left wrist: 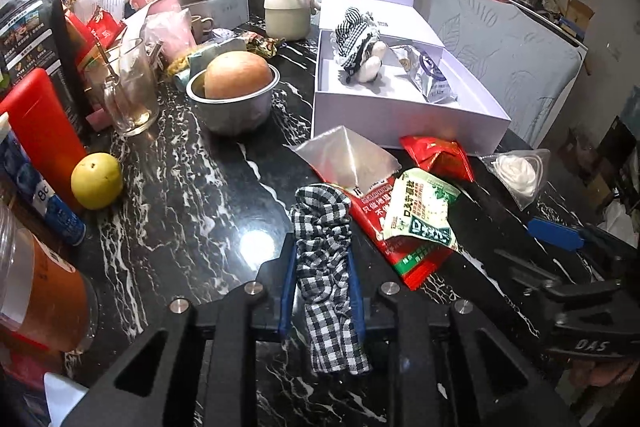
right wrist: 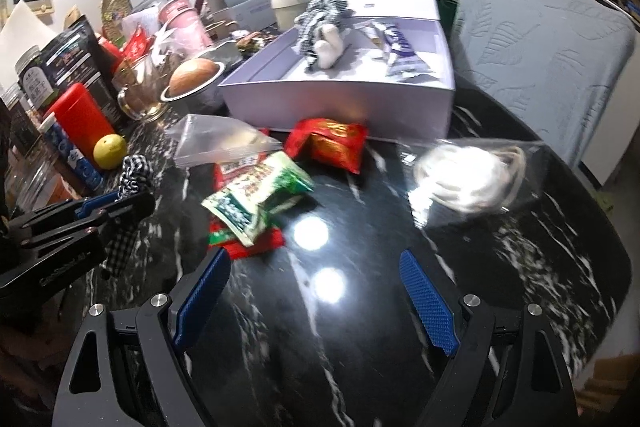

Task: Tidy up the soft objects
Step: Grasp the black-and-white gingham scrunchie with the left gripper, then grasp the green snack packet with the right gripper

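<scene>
1. A left gripper [left wrist: 322, 275] clamps a black-and-white checked fabric scrunchie [left wrist: 326, 267] at lower centre of the left wrist view, the cloth bunched between its blue pads and trailing loose below them; the right wrist view shows the same scrunchie [right wrist: 134, 173] at left of frame.

2. The right gripper [right wrist: 316, 303] stands wide open and empty at the bottom of its own view, above bare black marble table [right wrist: 360, 347].

3. Risk, as judged from here: the grip holds only a fold of slack cloth, so the scrunchie could slide out in transit, or its hanging tail could drag the green snack packet [left wrist: 424, 211] and red packets [left wrist: 436, 153] lying just beside it at centre frame.

4. The open white box [left wrist: 400, 119], upper centre right, holds a small plush toy in a checked cloth [left wrist: 358, 43] and a silver foil packet [left wrist: 430, 77]; it looks the likely destination, and a careless drop could topple the toy.

5. A metal bowl [left wrist: 232, 107] left of the box carries a round orange-brown fruit [left wrist: 238, 75].

6. A clear bag [left wrist: 516, 173] at right holds something white and soft.
</scene>
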A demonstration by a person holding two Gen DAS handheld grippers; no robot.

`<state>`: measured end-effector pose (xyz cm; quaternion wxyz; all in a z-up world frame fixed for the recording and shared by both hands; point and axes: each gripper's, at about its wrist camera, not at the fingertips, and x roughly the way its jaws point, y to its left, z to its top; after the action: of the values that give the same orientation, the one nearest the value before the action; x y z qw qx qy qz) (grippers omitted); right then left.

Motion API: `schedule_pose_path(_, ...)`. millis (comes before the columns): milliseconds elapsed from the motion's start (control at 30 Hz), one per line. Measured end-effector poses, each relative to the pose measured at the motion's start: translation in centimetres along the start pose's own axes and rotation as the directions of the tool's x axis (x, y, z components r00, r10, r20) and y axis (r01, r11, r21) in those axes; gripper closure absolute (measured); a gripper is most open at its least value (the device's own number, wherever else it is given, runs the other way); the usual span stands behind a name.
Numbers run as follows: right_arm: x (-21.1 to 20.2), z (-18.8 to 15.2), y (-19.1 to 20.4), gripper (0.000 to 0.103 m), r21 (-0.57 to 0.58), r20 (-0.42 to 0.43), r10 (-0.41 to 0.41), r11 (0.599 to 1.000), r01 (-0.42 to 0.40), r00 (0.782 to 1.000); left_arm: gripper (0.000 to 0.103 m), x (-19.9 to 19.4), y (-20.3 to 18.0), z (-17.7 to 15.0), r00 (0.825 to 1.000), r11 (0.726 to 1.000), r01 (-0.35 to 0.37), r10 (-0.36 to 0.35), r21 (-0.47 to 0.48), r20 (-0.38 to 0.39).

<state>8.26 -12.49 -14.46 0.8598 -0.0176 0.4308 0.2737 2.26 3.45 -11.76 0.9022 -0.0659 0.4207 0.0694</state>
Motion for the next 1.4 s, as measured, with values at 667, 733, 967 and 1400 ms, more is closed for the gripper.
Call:
schedule_pose_path(667, 6.1, 3.8, 3.1, 0.004, -0.091, -0.080, 0.068, 0.993, -0.075, 0.995, 0.081, 1.7, 2.2, 0.5, 0.999, 0.999, -0.001, 0.000, -0.049, -0.038)
schedule_pose_path(733, 6.6, 3.9, 3.2, 0.004, -0.098, -0.090, 0.070, 0.992, -0.079, 0.993, 0.081, 1.7, 2.2, 0.5, 0.999, 0.999, -0.003, 0.001, -0.051, -0.041)
schedule_pose_path(967, 7.3, 4.1, 3.4, 0.005, -0.115, -0.074, 0.064, 0.991, -0.073, 0.995, 0.081, 2.2, 2.6, 0.3, 0.998, 0.998, -0.003, -0.001, -0.058, -0.057)
schedule_pose_path(1400, 6.0, 3.4, 2.6, 0.061, -0.096, -0.065, 0.041, 0.994, -0.047, 0.997, 0.081, 2.3, 2.2, 0.0, 0.998, 0.998, 0.005, -0.009, -0.056, -0.068)
